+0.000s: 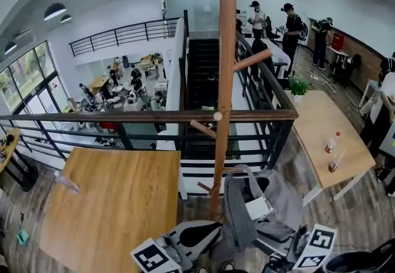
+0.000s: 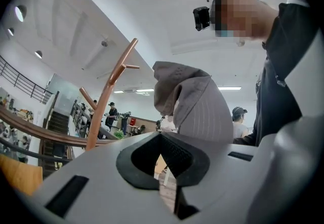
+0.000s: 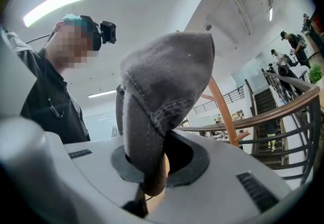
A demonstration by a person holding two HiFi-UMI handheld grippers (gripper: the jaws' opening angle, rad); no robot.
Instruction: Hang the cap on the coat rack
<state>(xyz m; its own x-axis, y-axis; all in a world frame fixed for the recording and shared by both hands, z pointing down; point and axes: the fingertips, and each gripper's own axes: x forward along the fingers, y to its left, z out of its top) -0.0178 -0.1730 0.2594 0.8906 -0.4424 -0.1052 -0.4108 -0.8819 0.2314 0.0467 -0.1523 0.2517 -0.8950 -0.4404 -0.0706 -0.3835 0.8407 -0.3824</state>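
A grey cap point(image 1: 237, 204) hangs low in the head view, just right of the foot of the wooden coat rack point(image 1: 226, 68). My right gripper point(image 1: 270, 236) is shut on the cap's edge. In the right gripper view the cap point(image 3: 162, 76) stands up out of the jaws of the right gripper point(image 3: 152, 180), and the rack point(image 3: 223, 111) rises behind it. My left gripper point(image 1: 210, 233) sits close beside the cap on its left. In the left gripper view the left gripper point(image 2: 161, 170) has its jaws together with nothing between them. The cap point(image 2: 197, 106) and the rack point(image 2: 109, 101) lie beyond them.
A wooden table point(image 1: 111, 204) with a clear bottle point(image 1: 66, 182) stands at the left. Another table point(image 1: 321, 123) with a red-capped bottle point(image 1: 331, 142) stands at the right. A dark railing point(image 1: 123, 117) runs behind the rack. Several people stand far back.
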